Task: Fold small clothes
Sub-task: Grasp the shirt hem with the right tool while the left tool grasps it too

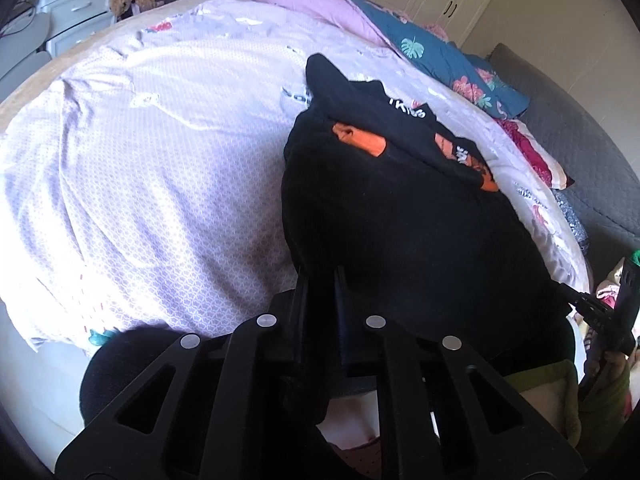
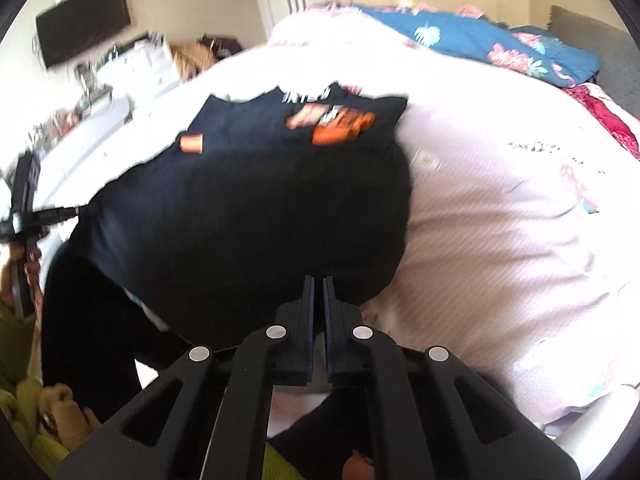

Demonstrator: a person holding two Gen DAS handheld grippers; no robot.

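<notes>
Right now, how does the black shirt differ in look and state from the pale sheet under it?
The black shirt is dark with orange and white print; the pale sheet is lilac-white with a fine repeating pattern. The shirt is small and bunched, its near edge pinched by the left tongs and the right tongs; the sheet lies spread across the whole bed, not gripped. Both are soft, wrinkled cloth.

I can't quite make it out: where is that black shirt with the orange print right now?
The black shirt lies on the pale patterned bedspread, right of centre in the left view, its near edge at both tools, below the teal floral quilt.
</notes>
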